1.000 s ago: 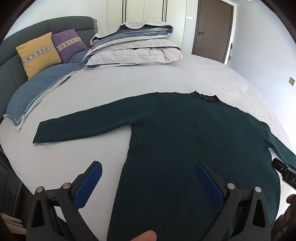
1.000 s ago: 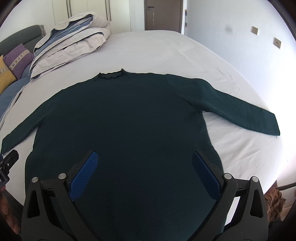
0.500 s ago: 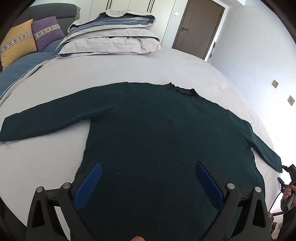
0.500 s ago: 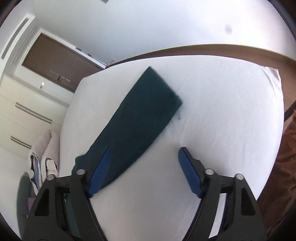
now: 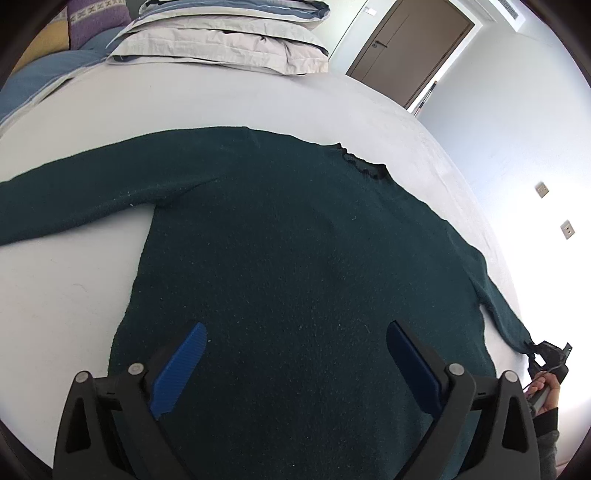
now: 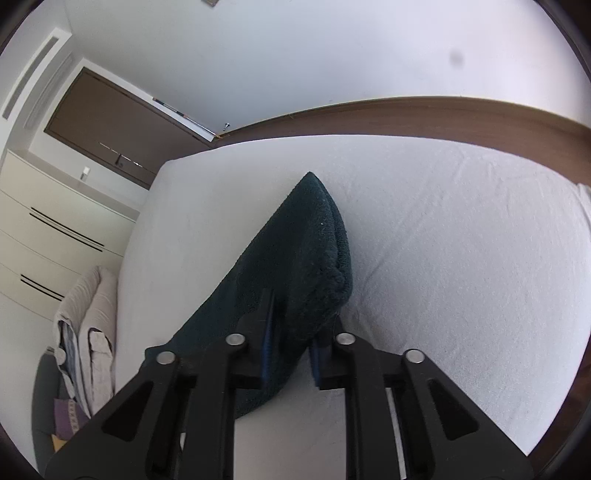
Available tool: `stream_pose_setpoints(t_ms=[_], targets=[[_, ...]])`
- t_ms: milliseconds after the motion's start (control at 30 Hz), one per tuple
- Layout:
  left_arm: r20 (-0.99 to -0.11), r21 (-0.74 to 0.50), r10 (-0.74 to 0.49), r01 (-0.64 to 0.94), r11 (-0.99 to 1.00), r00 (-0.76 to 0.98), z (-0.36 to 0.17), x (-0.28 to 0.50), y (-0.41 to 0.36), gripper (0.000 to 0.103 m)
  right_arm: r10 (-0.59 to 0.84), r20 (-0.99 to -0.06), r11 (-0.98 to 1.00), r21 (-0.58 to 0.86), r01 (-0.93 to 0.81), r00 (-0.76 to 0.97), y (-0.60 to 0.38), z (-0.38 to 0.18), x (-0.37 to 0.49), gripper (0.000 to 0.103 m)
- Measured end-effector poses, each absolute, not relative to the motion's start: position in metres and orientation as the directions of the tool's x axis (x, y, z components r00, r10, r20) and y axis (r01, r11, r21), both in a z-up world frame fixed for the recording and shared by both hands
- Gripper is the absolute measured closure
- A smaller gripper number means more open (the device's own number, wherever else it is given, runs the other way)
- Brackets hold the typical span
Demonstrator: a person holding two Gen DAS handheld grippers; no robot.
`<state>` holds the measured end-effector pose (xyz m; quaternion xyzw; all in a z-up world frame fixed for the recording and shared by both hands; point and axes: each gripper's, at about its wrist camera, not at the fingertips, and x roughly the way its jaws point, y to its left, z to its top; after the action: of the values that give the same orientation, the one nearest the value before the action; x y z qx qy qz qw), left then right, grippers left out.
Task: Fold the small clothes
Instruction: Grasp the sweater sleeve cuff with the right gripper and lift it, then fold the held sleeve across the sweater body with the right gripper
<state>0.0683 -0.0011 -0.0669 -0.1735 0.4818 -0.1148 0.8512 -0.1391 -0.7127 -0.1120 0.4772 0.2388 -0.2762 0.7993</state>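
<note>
White sheeting covers the bed (image 5: 66, 295), which carries a dark green sweater (image 5: 295, 258) laid flat with its sleeves spread to either side. Stacked pillows (image 5: 221, 40) sit at the far end of the bed, with a purple cushion (image 5: 96, 11) and a blue duvet (image 5: 40, 74) beside them, all well apart from the sweater. A brown door (image 5: 410, 48) stands in the white wall beyond, and two wall plates (image 5: 554, 210) show on the right.

Bare sheet lies open to the left of the sweater's body, below its left sleeve. In the right wrist view bare sheet spreads wide to the right of the sleeve, up to the bed's edge and the brown floor strip (image 6: 443, 110).

Over the sweater's lower body the left gripper (image 5: 295, 354) hovers, jaws spread wide with nothing between them. At the far right of the bed the right gripper (image 6: 290, 350) is clamped on the cuff of the right sleeve (image 6: 295, 258), the cloth bunched between its blue pads, and the person's hand (image 5: 546, 387) grips its handle.
</note>
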Motion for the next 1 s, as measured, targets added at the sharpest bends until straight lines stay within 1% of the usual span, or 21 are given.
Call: stream_pose_setpoints(t_ms=[100, 167, 300, 400, 533, 633, 700, 733, 767, 800, 833, 867, 933, 1000], targets=[[-0.769, -0.437, -0.391, 0.030, 0.899, 0.506, -0.068, 0.072, 0.003, 0.008, -0.222, -0.632, 0.497, 0.582, 0.644, 0.742, -0.689, -0.077, -0.105, 0.096], [-0.756, -0.462, -0.416, 0.039, 0.886, 0.506, -0.068, 0.075, 0.004, 0.009, -0.209, -0.623, 0.599, 0.528, 0.602, 0.754, -0.654, -0.053, -0.078, 0.096], [-0.735, -0.490, -0.445, 0.054, 0.870, 0.512, -0.064, 0.080, 0.005, 0.009, -0.102, -0.609, 0.789, 0.432, 0.437, 0.786, -0.544, -0.014, -0.009, 0.096], [-0.716, -0.517, -0.468, 0.057, 0.854, 0.517, -0.063, 0.083, 0.010, 0.009, 0.014, -0.617, 0.883, 0.377, 0.280, 0.787, -0.449, -0.003, 0.044, 0.096], [-0.692, -0.559, -0.498, 0.048, 0.828, 0.523, -0.063, 0.089, 0.020, 0.010, 0.156, -0.655, 0.929, 0.351, 0.115, 0.739, -0.306, -0.009, 0.106, 0.096], [-0.680, -0.589, -0.517, 0.033, 0.808, 0.520, -0.068, 0.095, 0.028, 0.010, 0.176, -0.705, 0.947, 0.311, 0.077, 0.686, -0.224, -0.048, 0.134, 0.096], [-0.675, -0.607, -0.533, 0.028, 0.794, 0.510, -0.073, 0.102, 0.029, 0.010, 0.211, -0.748, 0.944, 0.322, 0.067, 0.629, -0.188, -0.080, 0.154, 0.094], [-0.670, -0.617, -0.545, 0.029, 0.786, 0.504, -0.075, 0.105, 0.028, 0.010, 0.224, -0.767, 0.942, 0.329, 0.068, 0.601, -0.179, -0.103, 0.144, 0.093], [-0.665, -0.629, -0.559, 0.031, 0.776, 0.495, -0.078, 0.109, 0.027, 0.010, 0.243, -0.776, 0.939, 0.338, 0.059, 0.582, -0.191, -0.115, 0.134, 0.091], [-0.661, -0.641, -0.572, 0.030, 0.767, 0.485, -0.081, 0.113, 0.024, 0.010, 0.266, -0.783, 0.936, 0.350, 0.045, 0.562, -0.186, -0.124, 0.138, 0.080], [-0.657, -0.654, -0.587, 0.027, 0.756, 0.473, -0.083, 0.117, 0.021, 0.010, 0.274, -0.788, 0.934, 0.355, 0.042, 0.552, -0.185, -0.134, 0.141, 0.064], [-0.653, -0.668, -0.603, 0.028, 0.744, 0.458, -0.086, 0.121, 0.018, 0.010, 0.288, -0.782, 0.930, 0.367, 0.036, 0.552, -0.182, -0.140, 0.138, 0.056], [-0.648, -0.681, -0.625, 0.037, 0.732, 0.436, -0.091, 0.129, 0.005, 0.010, 0.296, -0.765, 0.927, 0.374, 0.020, 0.571, -0.174, -0.148, 0.138, 0.051], [-0.648, -0.690, -0.641, 0.041, 0.723, 0.411, -0.096, 0.139, -0.011, 0.010, 0.296, -0.757, 0.923, 0.383, 0.029, 0.583, -0.178, -0.149, 0.131, 0.051]])
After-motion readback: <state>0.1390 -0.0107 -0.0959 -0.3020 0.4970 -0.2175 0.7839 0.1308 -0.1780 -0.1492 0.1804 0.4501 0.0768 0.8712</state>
